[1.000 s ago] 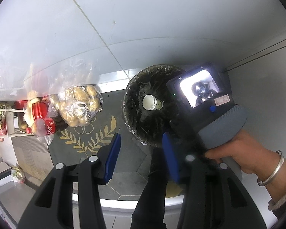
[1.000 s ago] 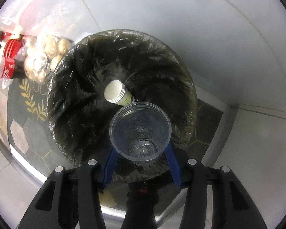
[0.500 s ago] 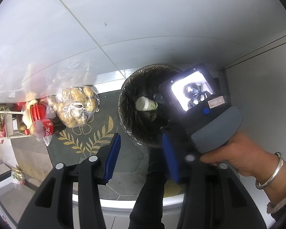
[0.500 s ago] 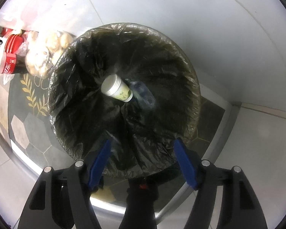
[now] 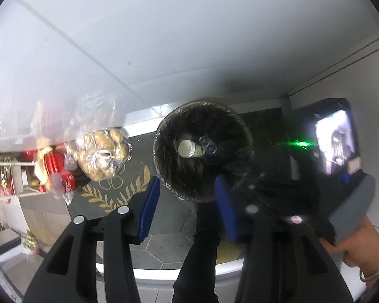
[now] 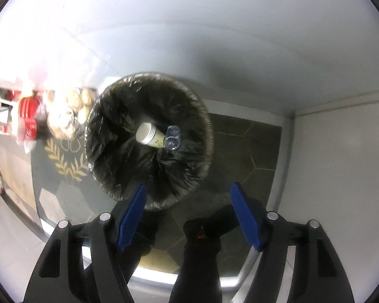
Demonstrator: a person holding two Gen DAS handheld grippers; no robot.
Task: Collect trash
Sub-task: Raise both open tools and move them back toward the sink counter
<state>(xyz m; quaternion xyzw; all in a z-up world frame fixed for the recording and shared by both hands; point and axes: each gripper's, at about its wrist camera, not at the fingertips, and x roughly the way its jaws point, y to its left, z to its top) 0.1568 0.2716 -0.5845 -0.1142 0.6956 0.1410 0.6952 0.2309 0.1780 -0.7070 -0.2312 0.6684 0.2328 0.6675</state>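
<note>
Lying at the bottom of the black-lined trash bin (image 6: 149,141), mid-frame, the paper cup (image 6: 149,136) is resting on its side with its long axis slanting and its mouth facing upper left, the clear plastic cup (image 6: 173,139) touching its lower-right end. Both grippers are pointing straight down: the right gripper (image 6: 189,214) is standing released with nothing between its blue pads, and the left gripper (image 5: 187,209) is likewise grasping nothing, half spread. Outward at far left, a red Coca-Cola bottle (image 5: 63,184) is showing its script beside a bag of potatoes (image 5: 103,156).
</note>
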